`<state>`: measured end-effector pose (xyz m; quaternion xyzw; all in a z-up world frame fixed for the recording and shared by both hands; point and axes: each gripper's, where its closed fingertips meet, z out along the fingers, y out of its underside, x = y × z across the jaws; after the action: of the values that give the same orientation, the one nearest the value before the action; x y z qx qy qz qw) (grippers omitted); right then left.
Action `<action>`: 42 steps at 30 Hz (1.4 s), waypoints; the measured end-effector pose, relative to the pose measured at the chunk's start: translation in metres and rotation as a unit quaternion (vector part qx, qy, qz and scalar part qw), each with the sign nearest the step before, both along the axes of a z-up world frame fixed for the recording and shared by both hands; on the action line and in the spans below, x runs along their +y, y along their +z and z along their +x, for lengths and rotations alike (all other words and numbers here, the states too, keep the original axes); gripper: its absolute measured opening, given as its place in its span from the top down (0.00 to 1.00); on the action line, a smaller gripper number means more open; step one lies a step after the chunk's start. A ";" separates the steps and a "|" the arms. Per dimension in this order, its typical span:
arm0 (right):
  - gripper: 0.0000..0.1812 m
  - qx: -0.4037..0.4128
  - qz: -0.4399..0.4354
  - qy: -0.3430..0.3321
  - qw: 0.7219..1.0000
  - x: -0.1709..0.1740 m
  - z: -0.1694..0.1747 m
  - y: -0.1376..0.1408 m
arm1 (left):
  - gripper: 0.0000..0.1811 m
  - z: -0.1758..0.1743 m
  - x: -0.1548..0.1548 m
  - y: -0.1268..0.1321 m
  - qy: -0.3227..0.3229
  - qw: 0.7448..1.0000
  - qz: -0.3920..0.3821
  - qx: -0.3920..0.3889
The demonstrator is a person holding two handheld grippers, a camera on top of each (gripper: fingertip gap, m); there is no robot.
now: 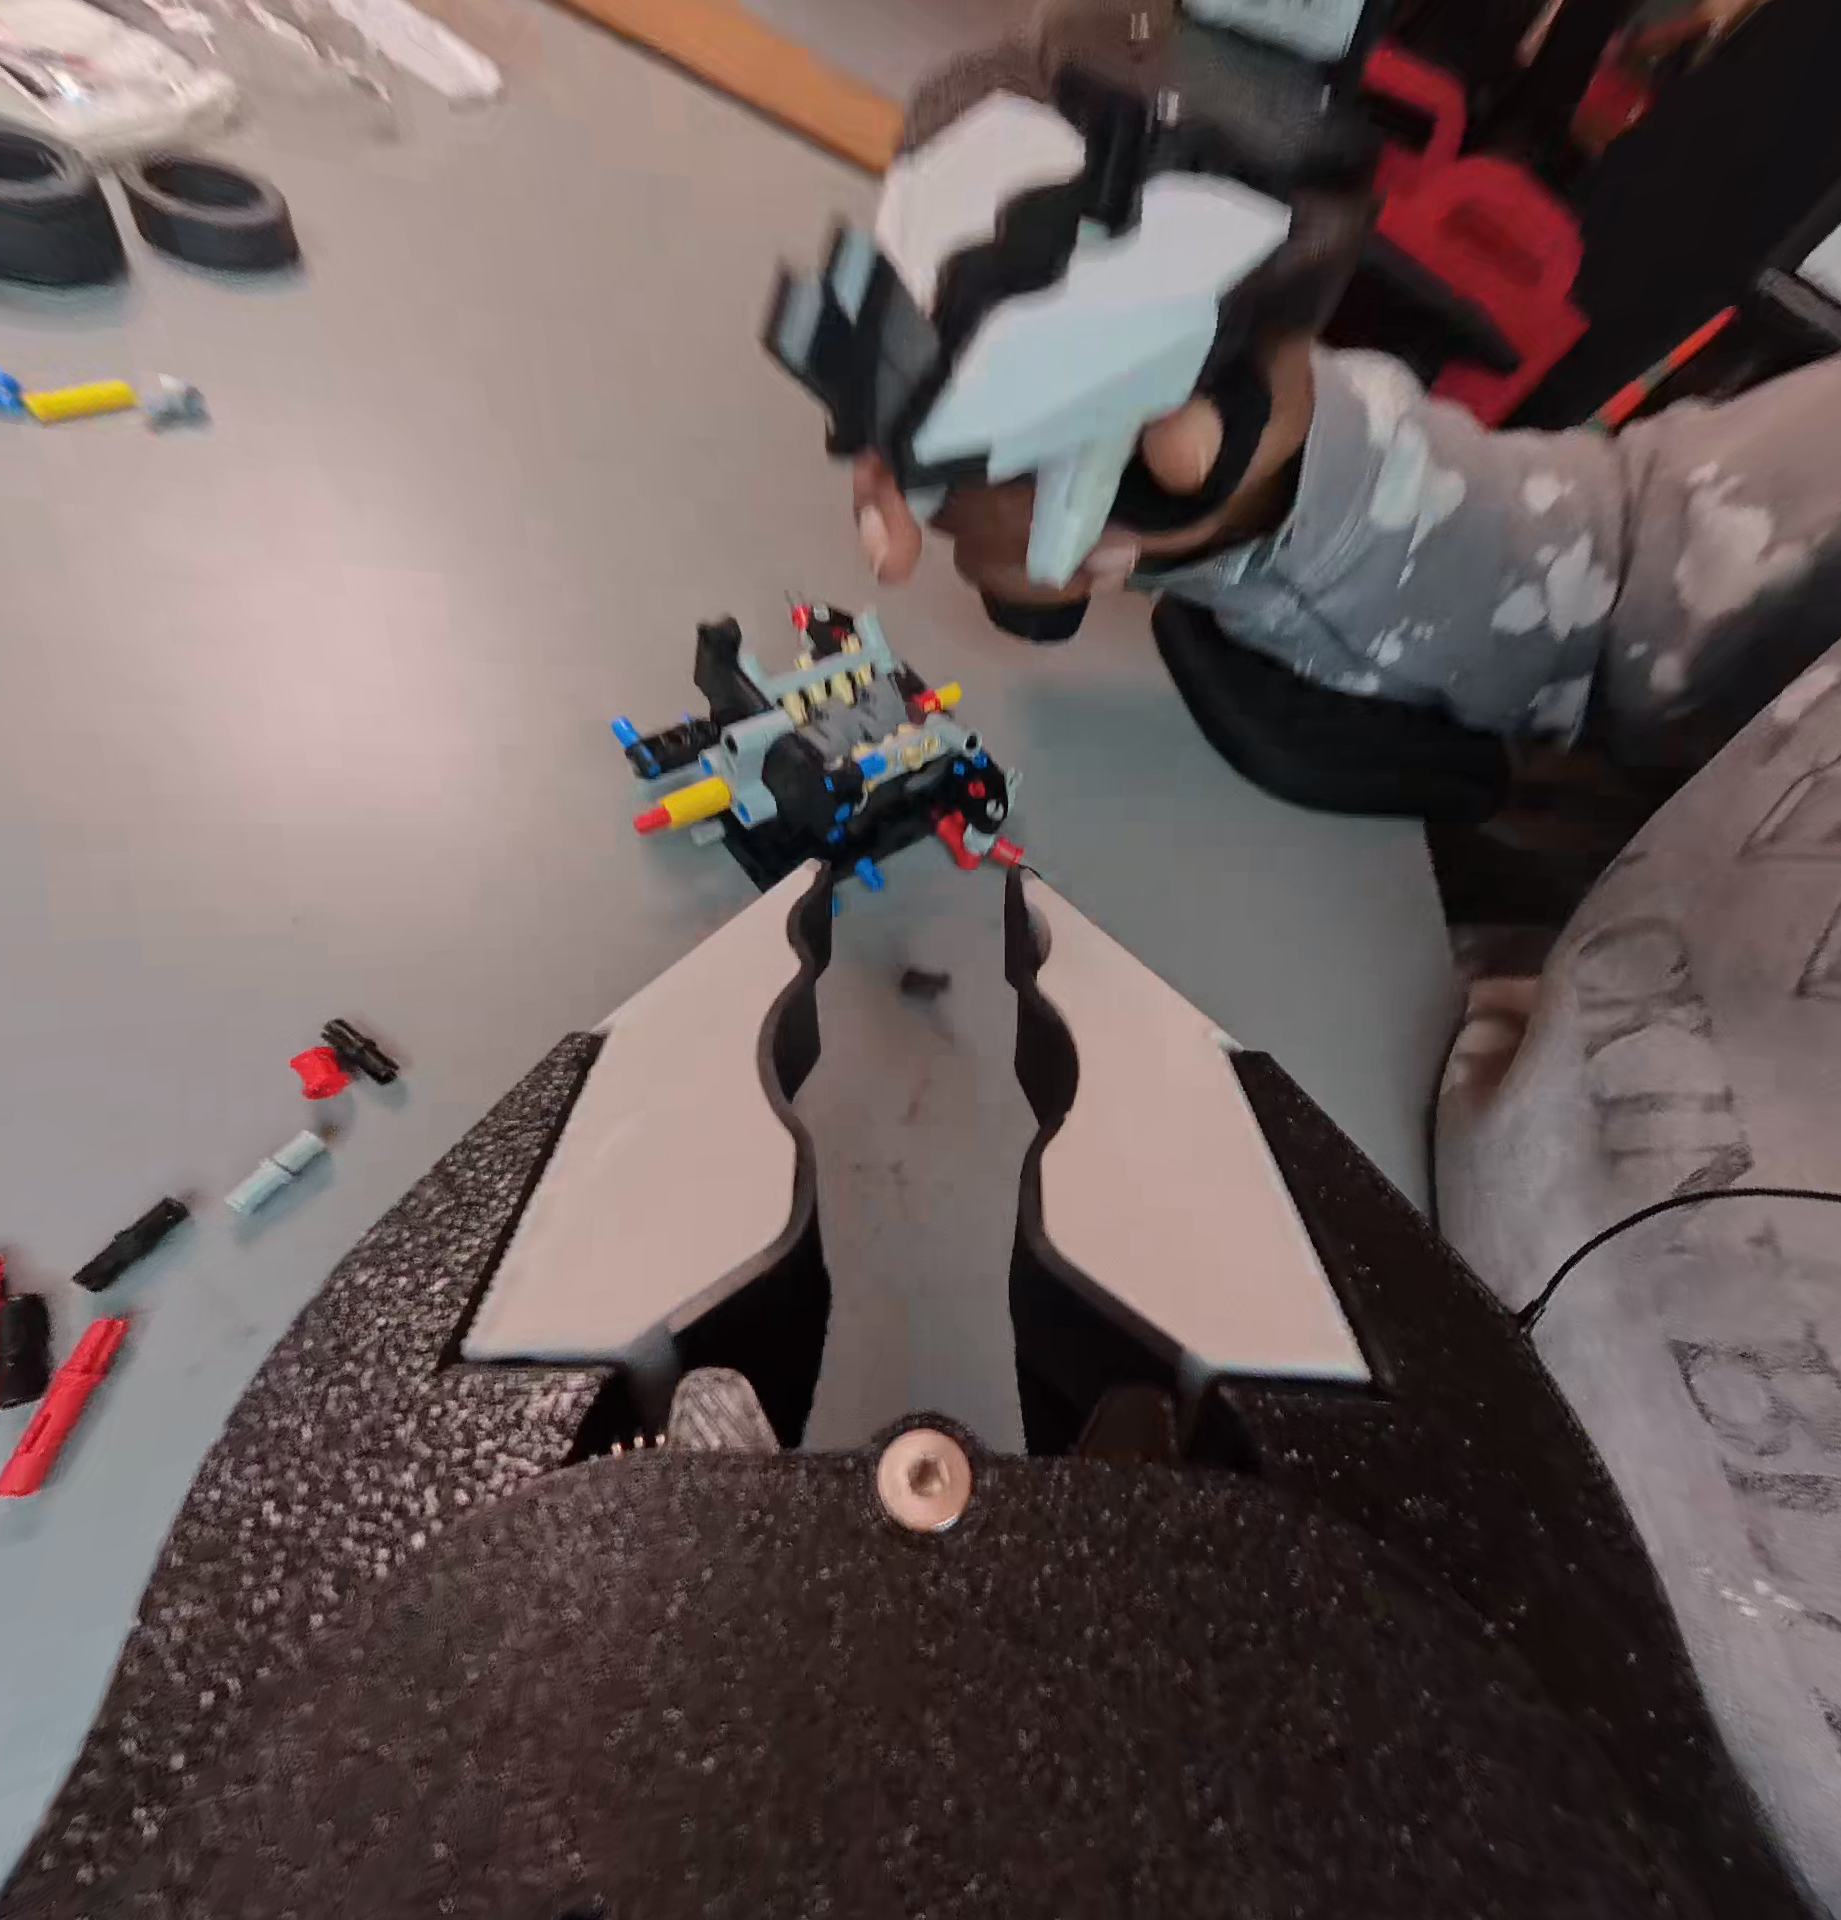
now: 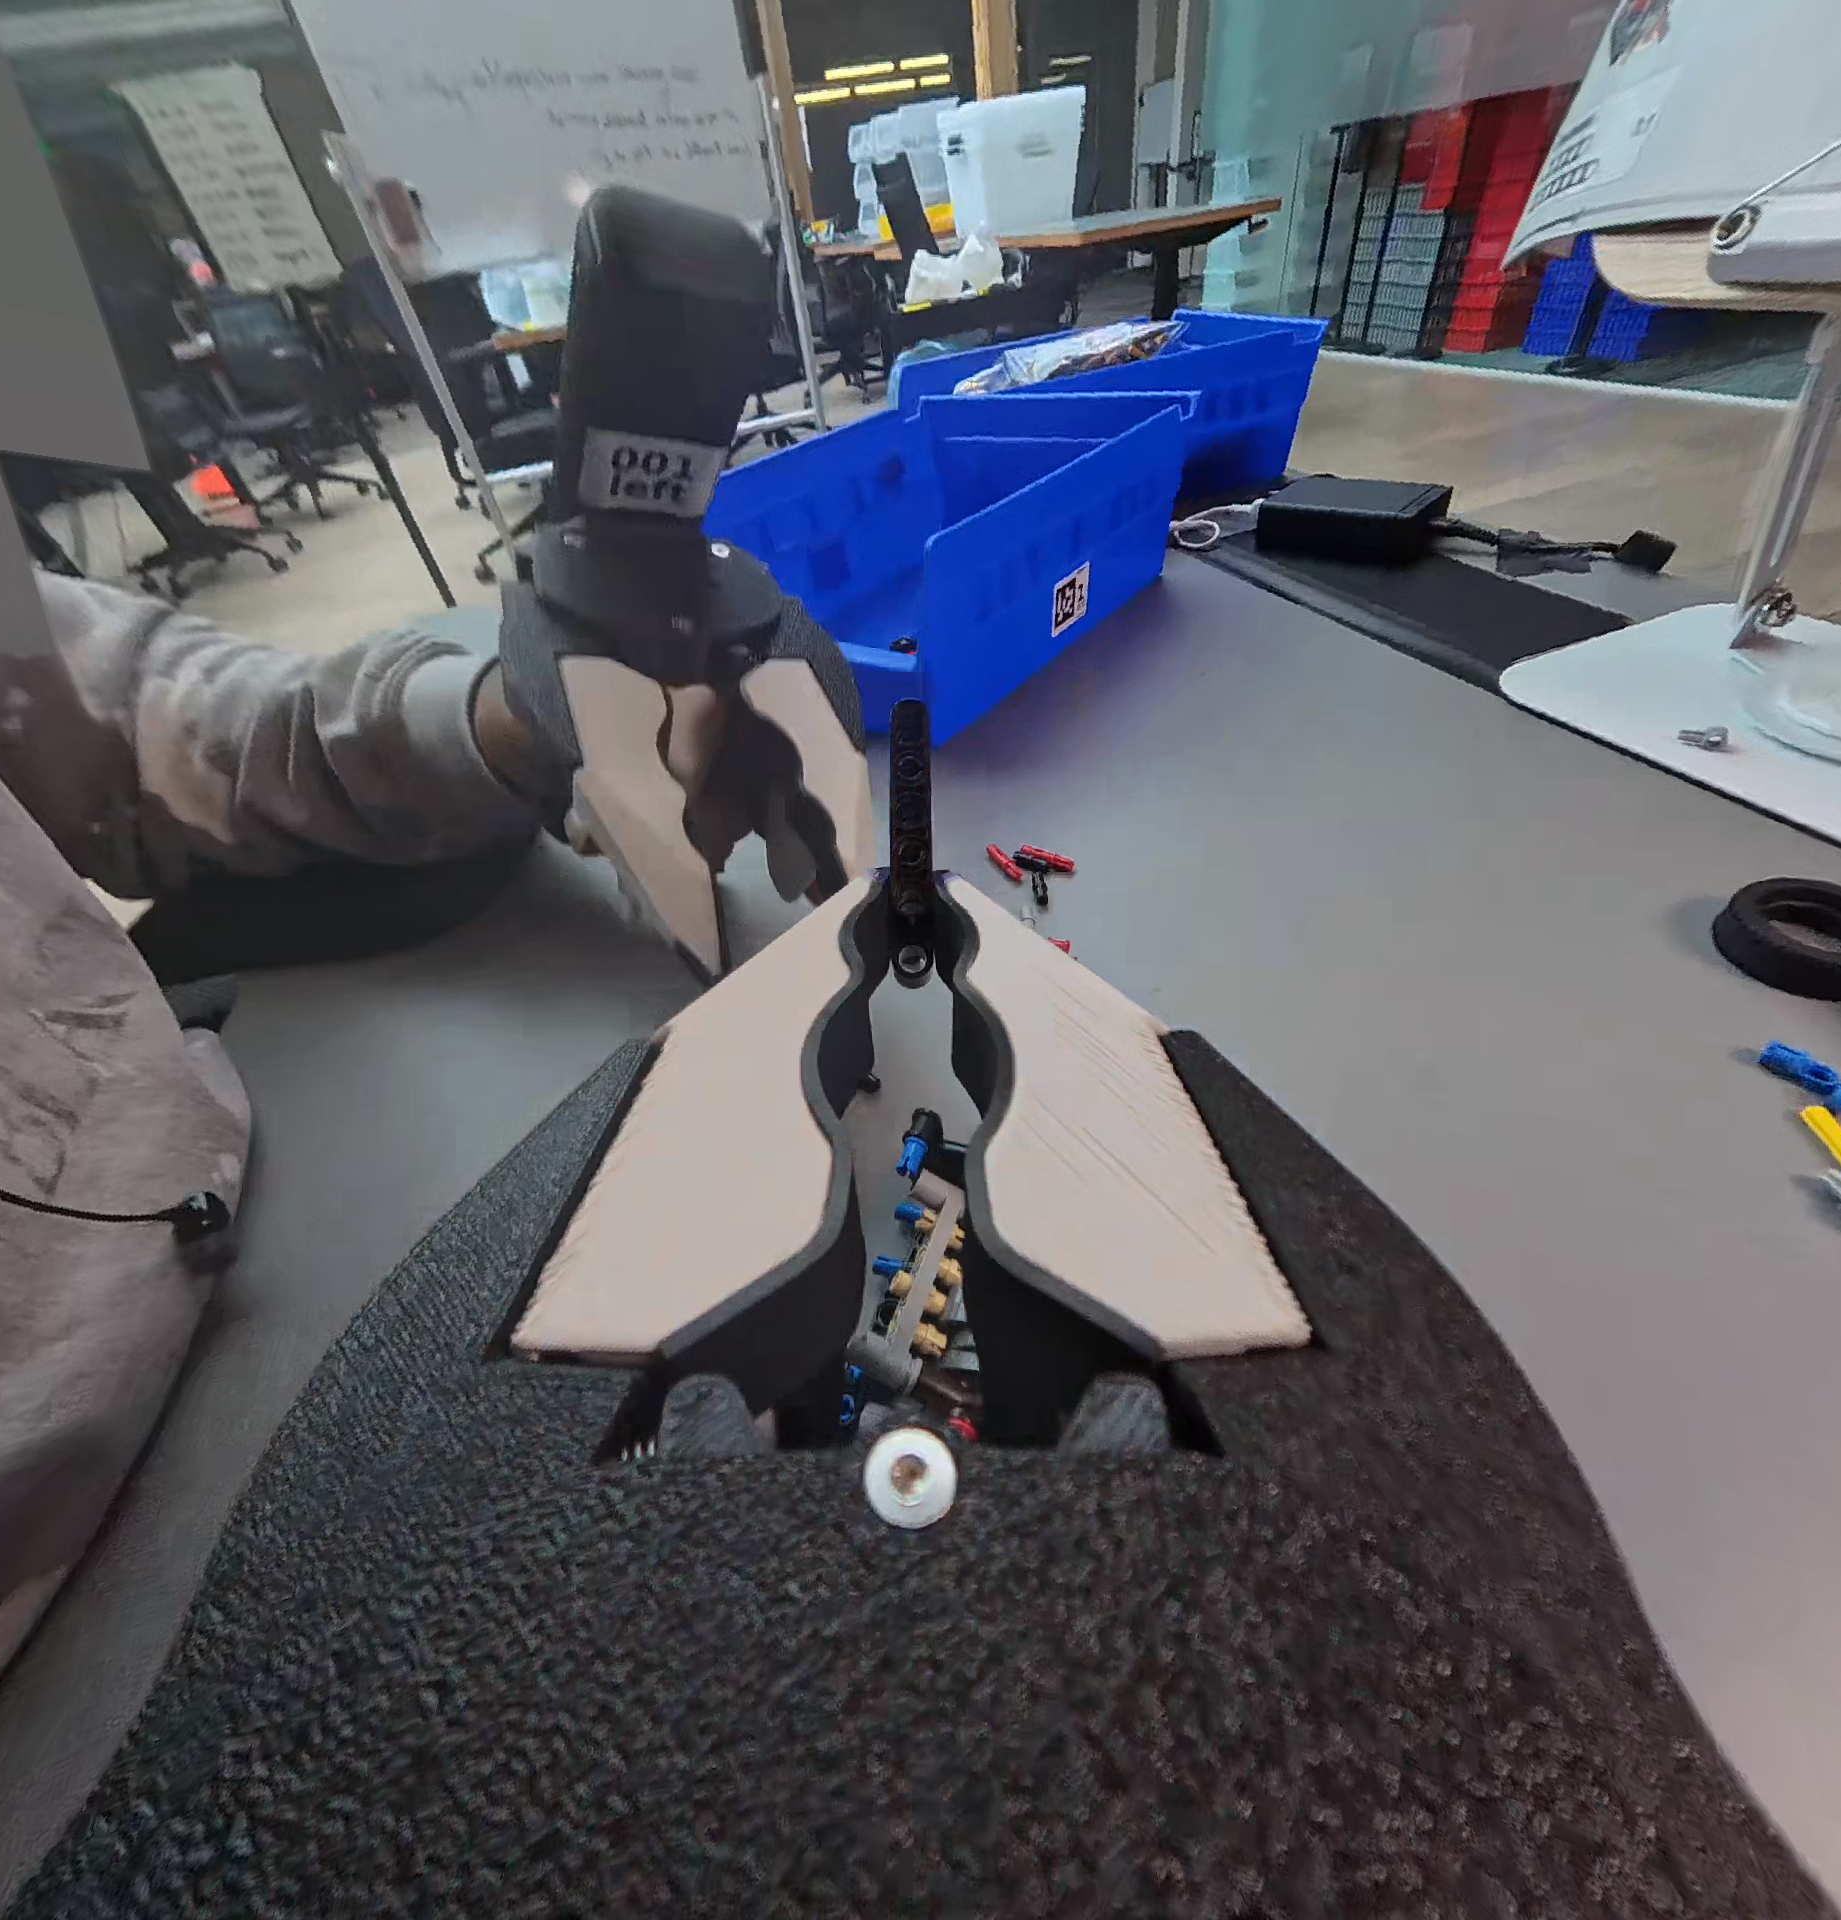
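Even, bright indoor light, shadows soft. Ceiling strip lights (image 2: 874,81) glow at twelve o'clock in the right wrist view. Fisheye bending curves the edges of both views. Motion blur smears the right gripper (image 1: 854,416) at one o'clock in the left wrist view; the grey tabletop (image 1: 428,644) shows mild sheen.

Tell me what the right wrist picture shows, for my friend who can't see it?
The right gripper is shut on a thin black beam with holes that sticks up past its fingertips. Below it sits a small toy-brick model on the grey table. The left gripper, open, is to the left, with blue bins behind.
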<state>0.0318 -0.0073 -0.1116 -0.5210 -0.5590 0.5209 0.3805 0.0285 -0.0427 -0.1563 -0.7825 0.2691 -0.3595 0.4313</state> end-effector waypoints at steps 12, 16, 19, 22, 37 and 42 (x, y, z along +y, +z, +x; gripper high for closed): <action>0.96 -0.041 0.283 0.034 0.958 -0.041 -0.008 -0.023 | 0.95 -0.005 -0.008 0.016 -0.018 0.975 0.175 0.136; 0.94 -0.024 0.260 0.034 0.965 -0.040 -0.004 -0.016 | 0.96 -0.002 -0.012 0.020 -0.035 0.980 0.165 0.107; 0.91 -0.022 0.250 0.055 0.966 -0.046 -0.001 -0.016 | 0.96 0.000 -0.014 0.016 -0.046 0.980 0.157 0.115; 0.91 -0.026 0.230 0.086 0.969 -0.058 0.000 -0.017 | 0.96 0.006 -0.019 0.007 -0.068 0.978 0.146 0.133; 0.96 0.069 -0.008 0.139 0.988 -0.071 0.003 0.020 | 0.96 0.019 -0.033 0.054 -0.081 0.983 0.161 -0.029; 0.96 0.082 -0.063 0.159 0.982 -0.075 0.004 0.026 | 0.96 0.020 -0.039 0.058 -0.094 0.984 0.147 -0.032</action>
<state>0.0360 -0.0822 -0.0854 -0.4042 -0.5678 0.6496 0.3037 0.0481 -0.0815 -0.0980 -0.6700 0.3774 -0.3796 0.5143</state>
